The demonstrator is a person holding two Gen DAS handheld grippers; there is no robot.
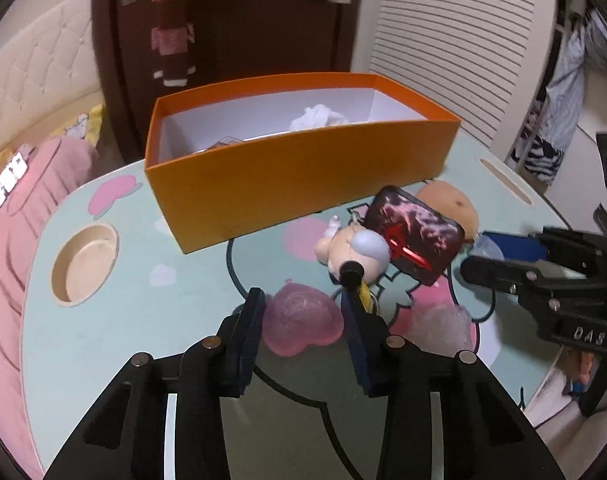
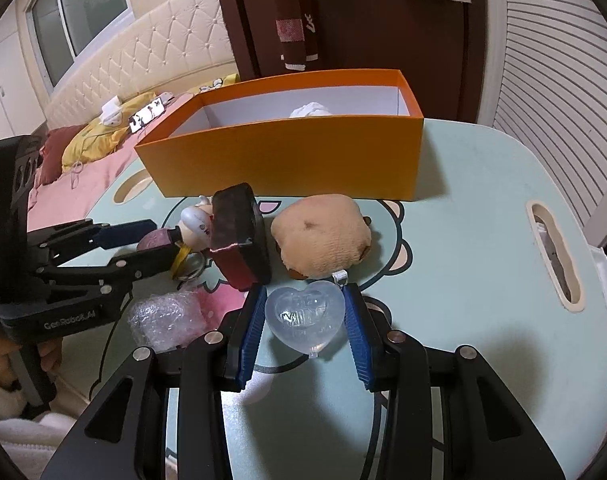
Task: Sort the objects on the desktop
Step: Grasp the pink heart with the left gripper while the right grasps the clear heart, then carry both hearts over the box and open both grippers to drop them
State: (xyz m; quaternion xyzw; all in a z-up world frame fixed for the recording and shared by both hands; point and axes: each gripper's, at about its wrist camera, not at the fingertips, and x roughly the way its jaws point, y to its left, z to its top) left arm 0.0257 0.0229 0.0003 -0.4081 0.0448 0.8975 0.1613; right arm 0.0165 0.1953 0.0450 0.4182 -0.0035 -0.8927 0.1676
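1. The left gripper [image 1: 303, 312] has its jaws drawn in on a pink heart [image 1: 301, 320], both pads against its sides; the heart lies on the table [image 1: 103, 340], in front of the orange box [image 1: 303, 172].
2. The right gripper [image 2: 303, 312] is likewise closed on a clear heart [image 2: 305, 314], which also sits on the table in front of the box, towards its right end.
3. Between the two hearts and the box lie a small doll [image 1: 353, 248] on a key ring, a dark red case [image 1: 417, 234] propped on edge, and a tan plush toy [image 2: 323, 236]. A wad of bubble wrap [image 2: 165, 320] sits further from the box than these, between the two grippers.
4. Inside the box, a crumpled white tissue [image 1: 317, 116] shows near the back wall.
5. My judgement: sorting is at an early stage. Both hearts are gripped but not lifted clear, and four more things wait on the table.
6. The left view alone shows something flat at the box's near inner wall, too hidden to name, and a round cup hole [image 1: 85, 264] in the table left of the box. The right view alone shows the lettering pressed into the clear heart and a hand [image 2: 49, 354] on the left gripper's handle.
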